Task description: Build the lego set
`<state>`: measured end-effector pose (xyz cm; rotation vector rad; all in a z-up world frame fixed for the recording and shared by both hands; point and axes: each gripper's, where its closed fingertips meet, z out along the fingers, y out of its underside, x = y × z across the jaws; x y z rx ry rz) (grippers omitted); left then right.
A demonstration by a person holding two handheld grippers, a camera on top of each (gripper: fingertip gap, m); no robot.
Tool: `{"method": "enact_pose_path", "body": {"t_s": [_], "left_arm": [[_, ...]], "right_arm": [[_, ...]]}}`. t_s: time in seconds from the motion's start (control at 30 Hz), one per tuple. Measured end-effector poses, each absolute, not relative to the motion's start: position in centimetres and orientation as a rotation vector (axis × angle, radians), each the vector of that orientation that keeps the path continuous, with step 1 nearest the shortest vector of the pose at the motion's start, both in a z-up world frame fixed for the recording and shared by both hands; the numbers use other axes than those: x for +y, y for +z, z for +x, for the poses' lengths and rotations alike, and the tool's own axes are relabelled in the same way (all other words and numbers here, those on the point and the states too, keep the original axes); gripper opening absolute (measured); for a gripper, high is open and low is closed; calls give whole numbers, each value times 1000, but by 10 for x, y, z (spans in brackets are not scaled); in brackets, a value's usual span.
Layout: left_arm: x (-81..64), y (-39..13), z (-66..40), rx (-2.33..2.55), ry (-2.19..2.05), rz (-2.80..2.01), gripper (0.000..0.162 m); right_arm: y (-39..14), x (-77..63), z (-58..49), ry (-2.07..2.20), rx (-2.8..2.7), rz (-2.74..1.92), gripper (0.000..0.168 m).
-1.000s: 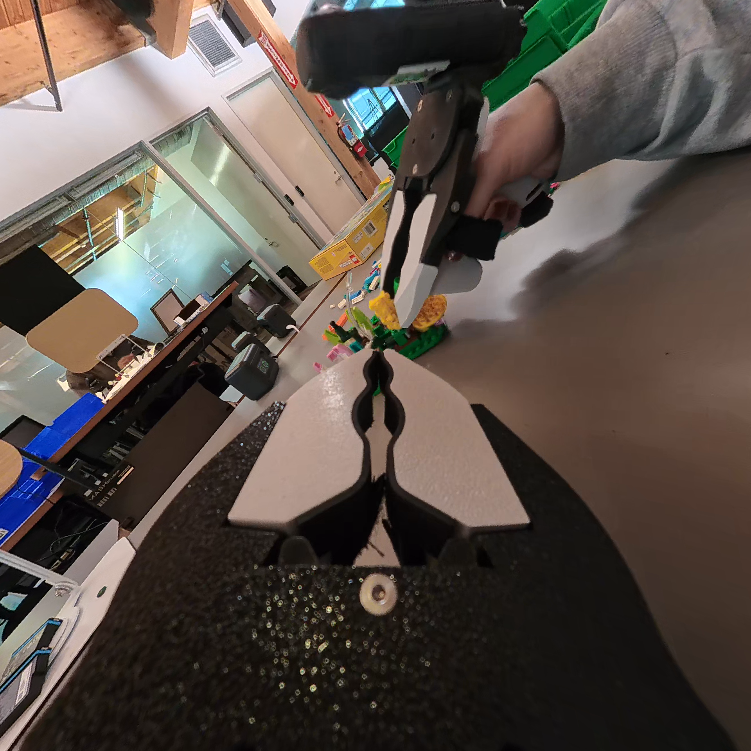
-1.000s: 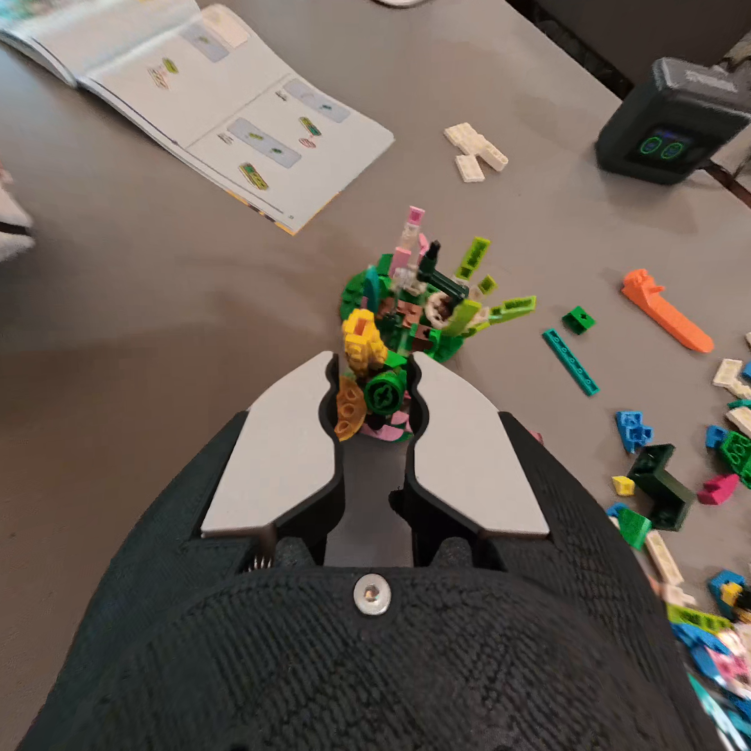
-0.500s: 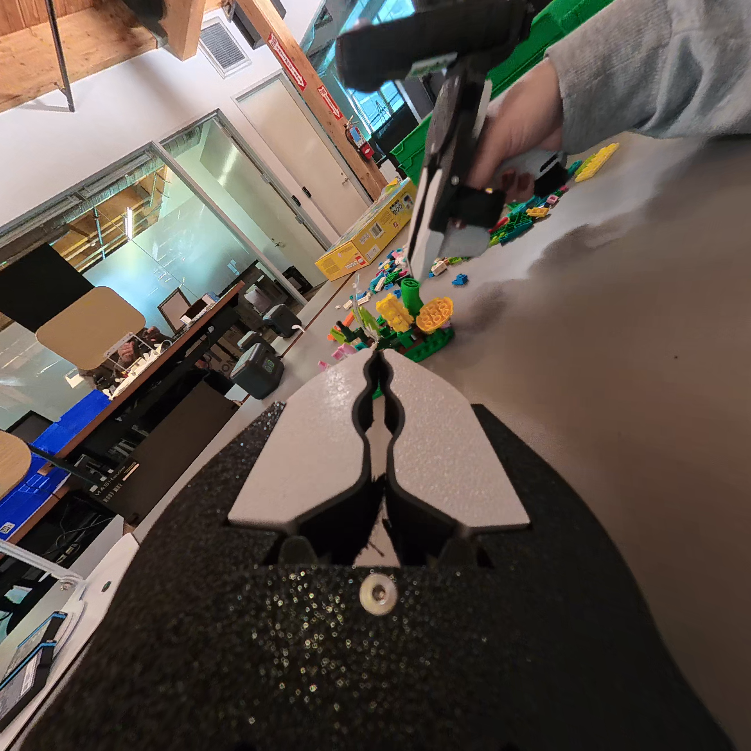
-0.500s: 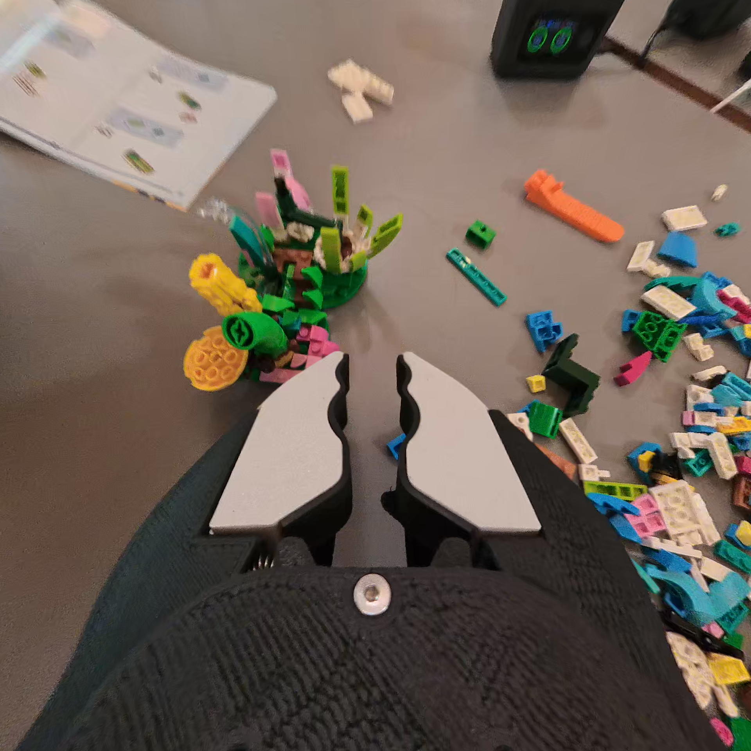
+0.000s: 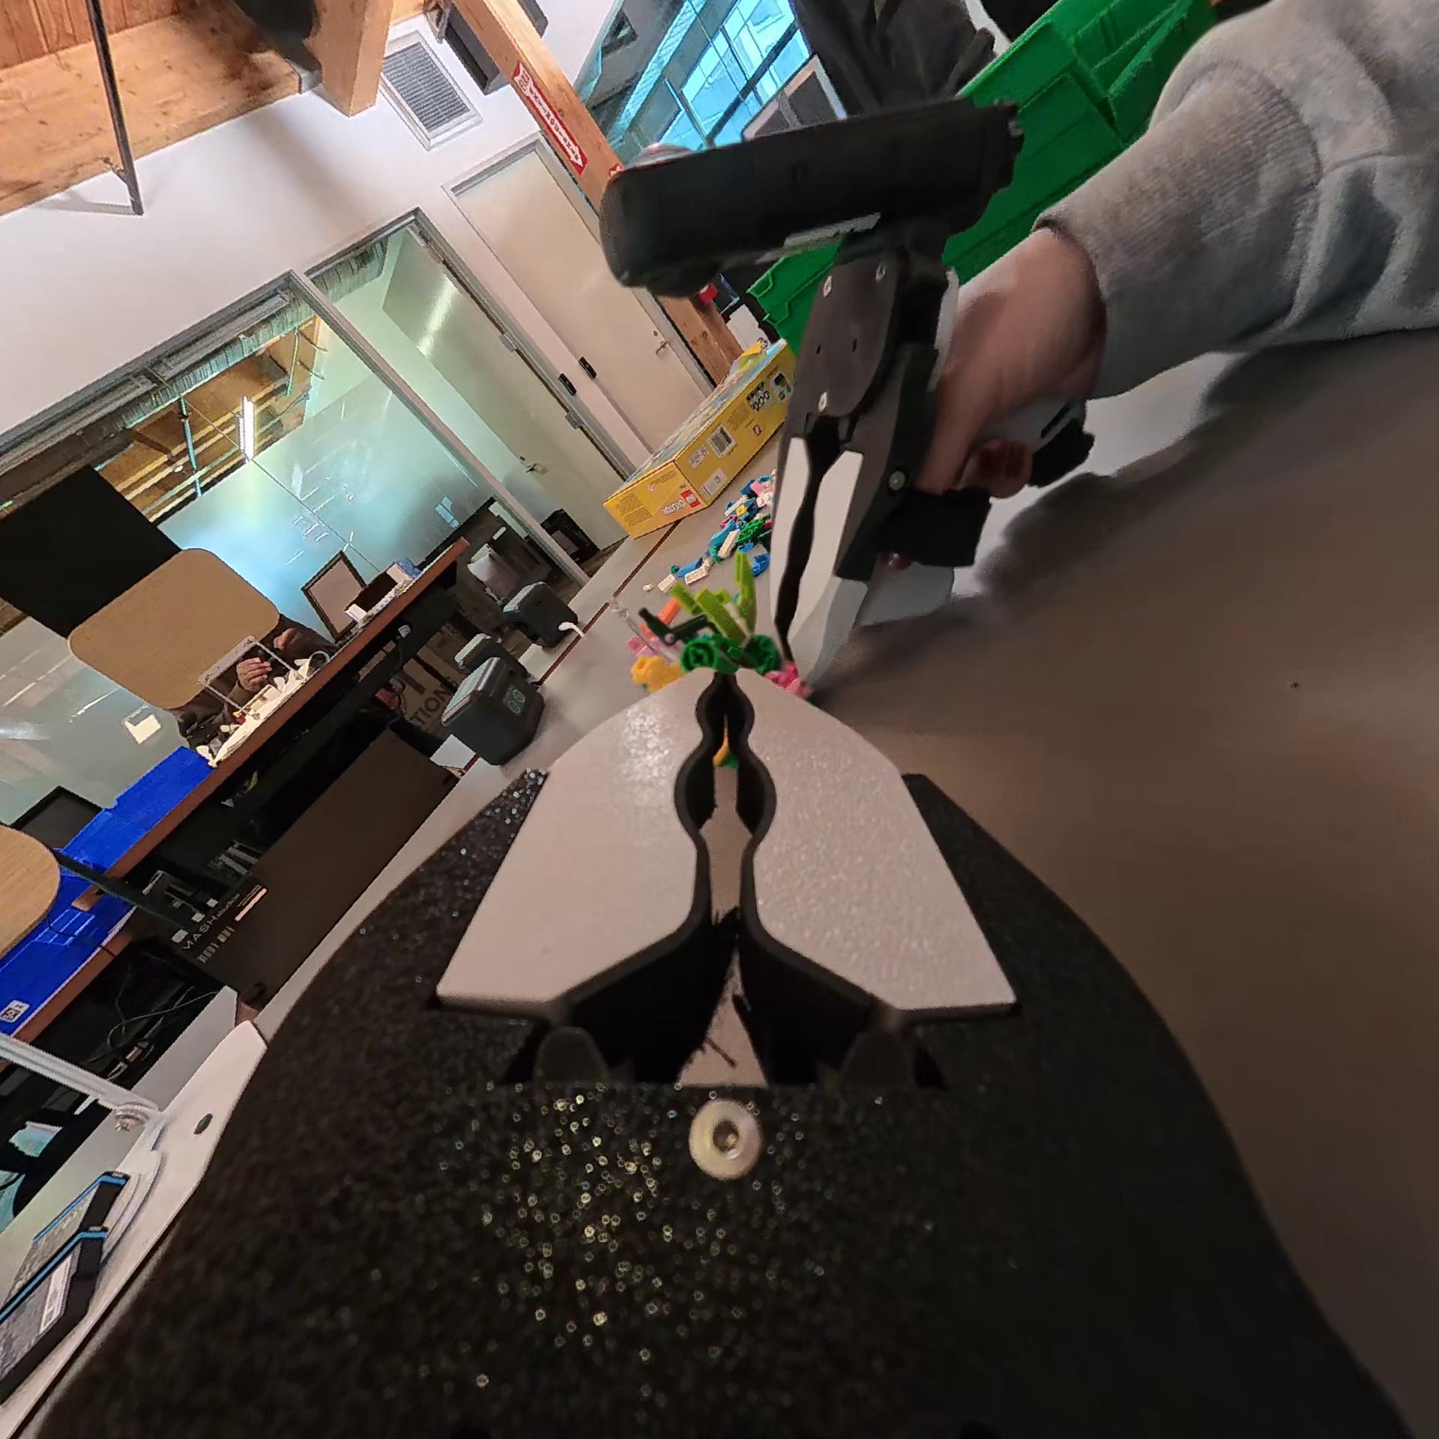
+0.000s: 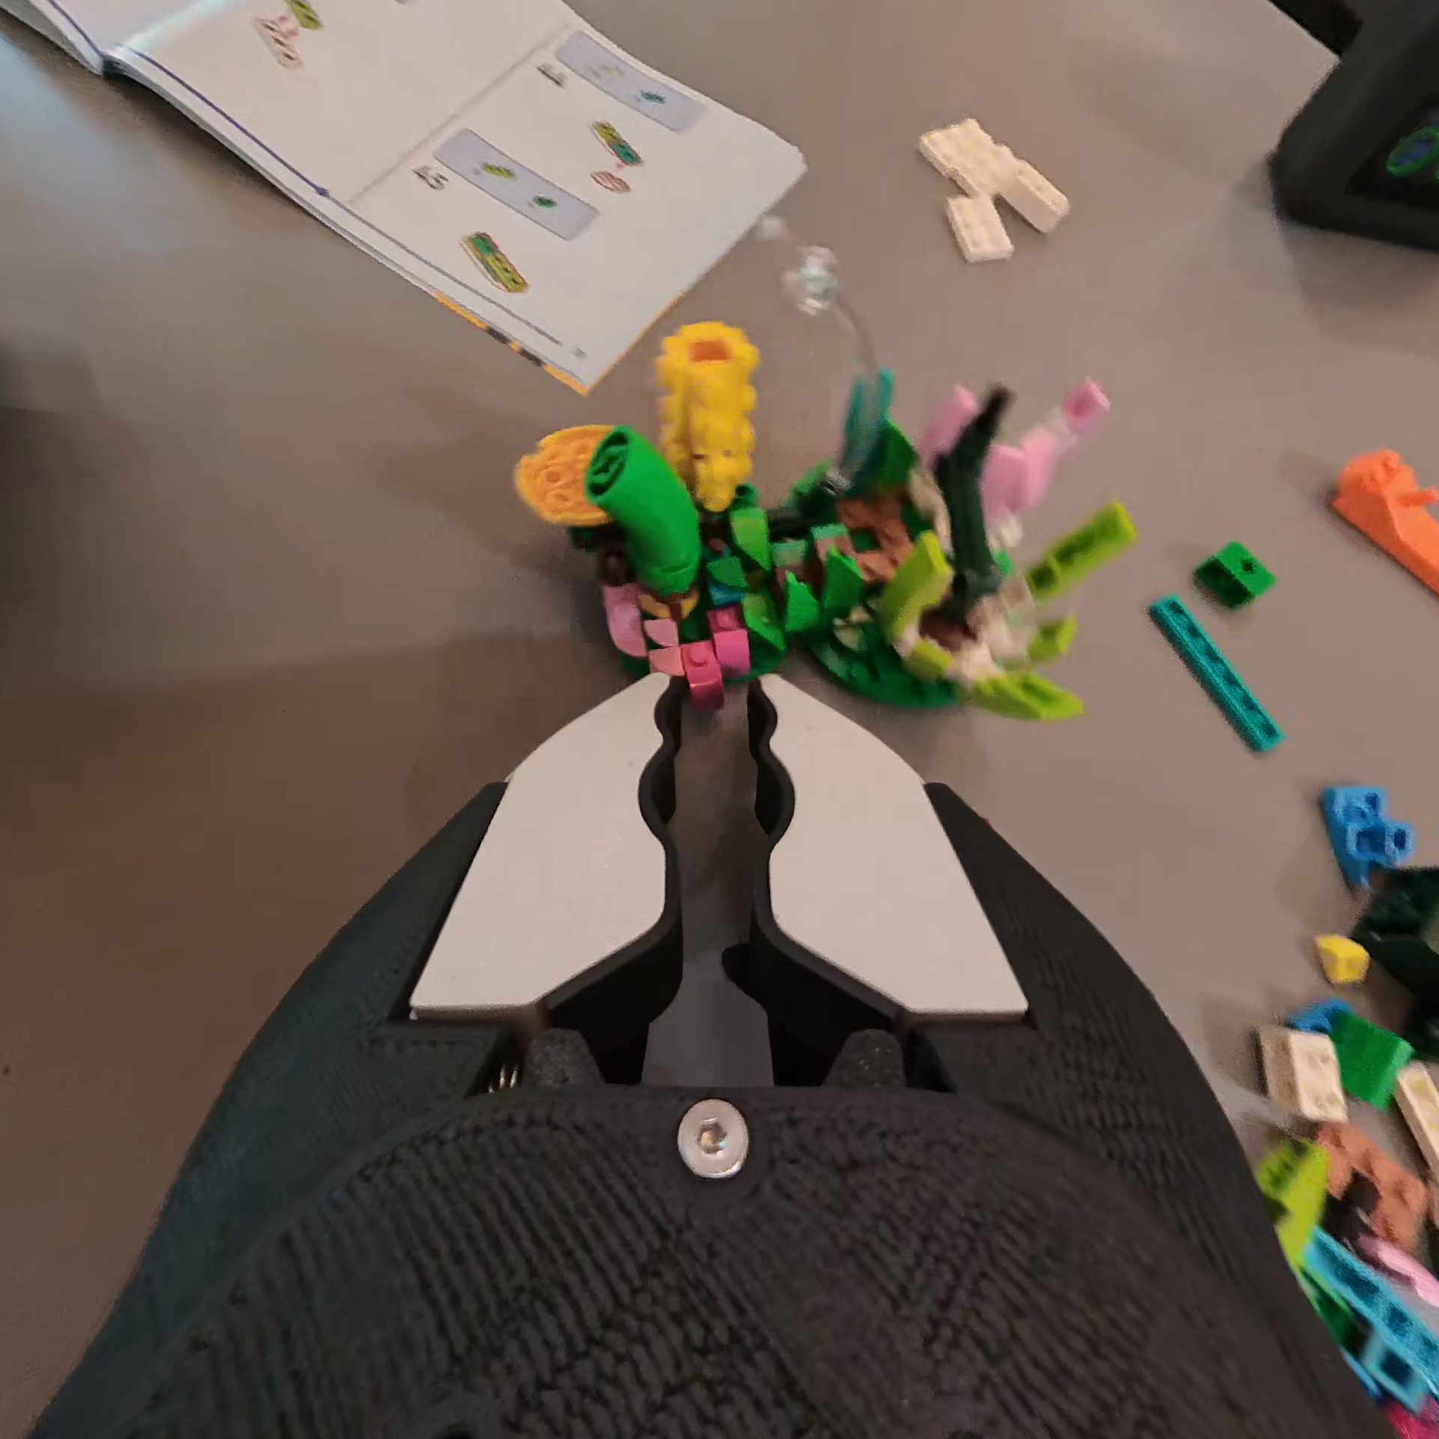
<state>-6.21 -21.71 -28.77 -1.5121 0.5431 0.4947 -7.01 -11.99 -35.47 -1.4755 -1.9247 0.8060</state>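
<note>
The lego model (image 6: pixel 779 576) stands on the grey table: green leaves, pink pieces, a yellow studded cylinder (image 6: pixel 705 420), an orange-yellow disc (image 6: pixel 557 475) and a curved green tube (image 6: pixel 646 514). My right gripper (image 6: pixel 708 689) is open, with its tips at the magenta pieces on the model's near edge. My left gripper (image 5: pixel 720 685) is shut and empty, low over the table just short of the model (image 5: pixel 716 646). The left wrist view also shows the right gripper (image 5: pixel 794 662), held in a hand and pointing down at the model's right side.
An open instruction booklet (image 6: pixel 467 156) lies behind the model. White plates (image 6: pixel 989 187), a black device (image 6: pixel 1363 156), an orange separator (image 6: pixel 1386 506), a teal bar (image 6: pixel 1215 673) and a pile of loose bricks (image 6: pixel 1363 1090) lie to the right. A yellow box (image 5: pixel 701 459) and green crates (image 5: pixel 1051 117) stand beyond.
The right gripper let go of the green tube on the model, pulled back towards the loose bricks, then came back to the model's near edge. The left gripper stayed shut.
</note>
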Motion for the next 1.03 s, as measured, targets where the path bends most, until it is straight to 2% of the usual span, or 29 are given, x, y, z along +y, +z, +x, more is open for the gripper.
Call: {"method": "enact_pose_path", "body": {"t_s": [0.03,0.33,0.5,0.63,1.03], "left_arm": [[-217,-287,-62,543,494,-1512,0],[-215,-285,-64,524,501,-1506,0],[-212,-284,-63,520,502,-1508,0],[-209,-284,-61,526,504,-1511,0],[-215,-286,-61,531,505,-1520,0]], "right_arm": [[-355,-125,-73,818,-1932,-1452,16],[-330,-127,-56,832,-1903,-1222,19],[-283,-95,-45,796,-1505,-967,14],[-246,-66,-28,569,-1183,-791,5],[-246,-37,-20,627,-1041,-937,2]]}}
